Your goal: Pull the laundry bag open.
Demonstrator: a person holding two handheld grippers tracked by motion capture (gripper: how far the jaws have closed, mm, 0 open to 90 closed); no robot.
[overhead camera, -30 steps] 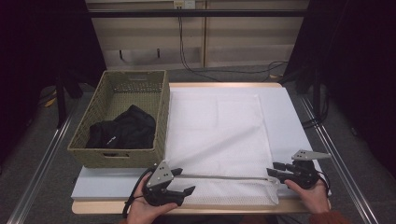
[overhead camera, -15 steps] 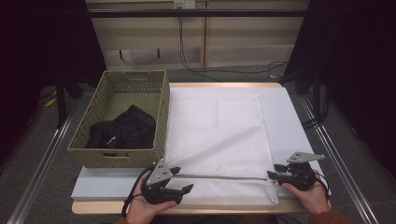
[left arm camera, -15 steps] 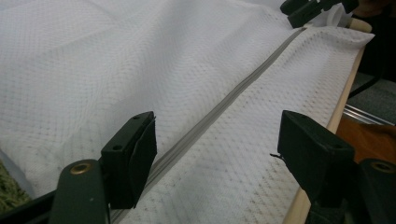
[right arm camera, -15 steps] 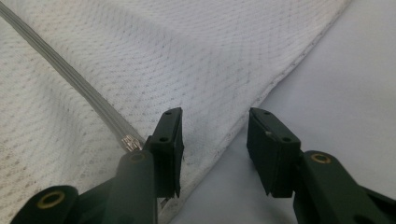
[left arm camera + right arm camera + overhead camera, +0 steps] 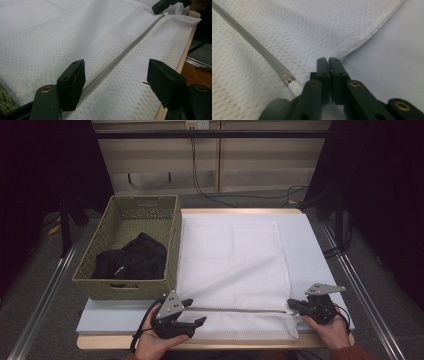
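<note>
while right tool [image 5: 329, 65] just closed beside zipper pull [image 5: 292, 84], left tool [image 5: 116, 82] wide over zipper [image 5: 117, 60]

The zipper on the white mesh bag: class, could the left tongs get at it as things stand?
Probably yes. The left tongs stand open right over the zipper, with nothing between the jaws and the mesh bag. The right tongs, shut, sit at the zipper's far end, out of the way.

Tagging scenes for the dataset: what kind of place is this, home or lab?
Most likely a lab recording station, not a home: a table flanked by metal floor rails, dark curtains at both sides, and loose cables on the floor behind.
</note>
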